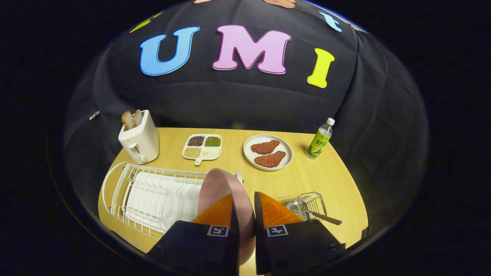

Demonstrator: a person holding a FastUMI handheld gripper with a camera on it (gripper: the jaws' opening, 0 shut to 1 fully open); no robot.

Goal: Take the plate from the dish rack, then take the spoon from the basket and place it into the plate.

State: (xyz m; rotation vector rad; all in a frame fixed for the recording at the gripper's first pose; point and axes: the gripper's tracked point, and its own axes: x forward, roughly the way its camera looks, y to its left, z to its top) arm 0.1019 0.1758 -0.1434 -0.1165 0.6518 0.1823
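A pink plate (222, 184) stands on edge between my two fingers, with my gripper (244, 199) shut on its rim. It is held up over the right end of the white wire dish rack (153, 195), whose slots look bare. To the right of the fingers sits a small wire basket (308, 205) on the wooden table. A spoon (324, 217) lies in the basket, its handle sticking out to the right.
Beyond the rack stand a white toaster (140, 142) with bread, a divided dish of grains (202, 147), a white plate with two red patties (267, 151) and a green-labelled bottle (320, 140). Bare table (299, 180) lies ahead of the fingers.
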